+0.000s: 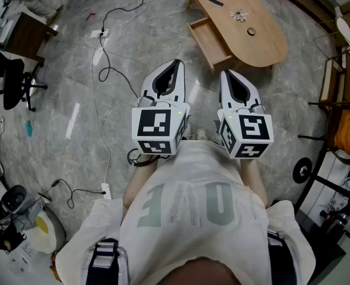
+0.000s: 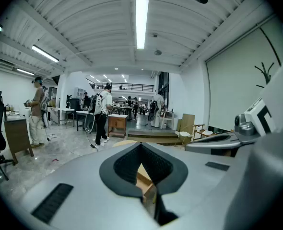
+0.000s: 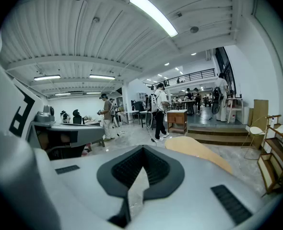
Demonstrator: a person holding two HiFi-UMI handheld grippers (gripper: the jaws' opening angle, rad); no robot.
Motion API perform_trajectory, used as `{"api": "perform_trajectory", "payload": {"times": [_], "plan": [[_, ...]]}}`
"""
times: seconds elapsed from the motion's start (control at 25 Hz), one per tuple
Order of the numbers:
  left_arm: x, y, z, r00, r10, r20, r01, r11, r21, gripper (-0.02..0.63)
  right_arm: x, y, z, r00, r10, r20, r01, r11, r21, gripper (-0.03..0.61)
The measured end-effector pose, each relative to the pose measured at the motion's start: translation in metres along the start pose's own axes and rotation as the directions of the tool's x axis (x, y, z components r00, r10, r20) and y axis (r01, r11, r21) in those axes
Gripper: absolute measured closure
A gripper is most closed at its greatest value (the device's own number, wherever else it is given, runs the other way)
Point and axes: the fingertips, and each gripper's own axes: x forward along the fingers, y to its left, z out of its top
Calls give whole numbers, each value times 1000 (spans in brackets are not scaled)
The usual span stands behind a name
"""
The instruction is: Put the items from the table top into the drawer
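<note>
A light wooden oval table (image 1: 264, 40) stands ahead on the grey floor, with its drawer (image 1: 210, 40) pulled open on its left side. On the top lie a dark flat bar (image 1: 215, 2), a small pale cluster (image 1: 239, 15) and a small round ring (image 1: 251, 31). My left gripper (image 1: 176, 64) and right gripper (image 1: 225, 75) are held side by side in front of the person's chest, short of the table, both shut and empty. The left gripper (image 2: 141, 145) shows a strip of wood through its gap. The right gripper (image 3: 142, 150) has the table top (image 3: 199, 150) to its right.
Cables (image 1: 107, 70) and a power strip (image 1: 105, 190) lie on the floor to the left. A black office chair (image 1: 12, 82) stands far left, and wooden shelving (image 1: 341, 82) with a stand at the right. People (image 2: 102, 119) walk among desks far off.
</note>
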Motion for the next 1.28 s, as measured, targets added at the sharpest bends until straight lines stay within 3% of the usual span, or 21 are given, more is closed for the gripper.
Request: {"api": "perform_trajectory", "payload": {"times": [0.32, 0.8, 1.28], "plan": [[1, 15, -3, 1000, -11, -4, 11, 1000, -2, 606, 9, 3, -2, 1000, -21, -11, 20, 1000, -9, 577], [2, 83, -7, 999, -28, 16, 28, 999, -34, 604, 33, 35, 1, 997, -64, 32, 62, 997, 55, 577], [60, 116, 1, 999, -34, 39, 35, 999, -38, 606, 88, 5, 14, 995, -82, 48, 80, 996, 40, 577]]}}
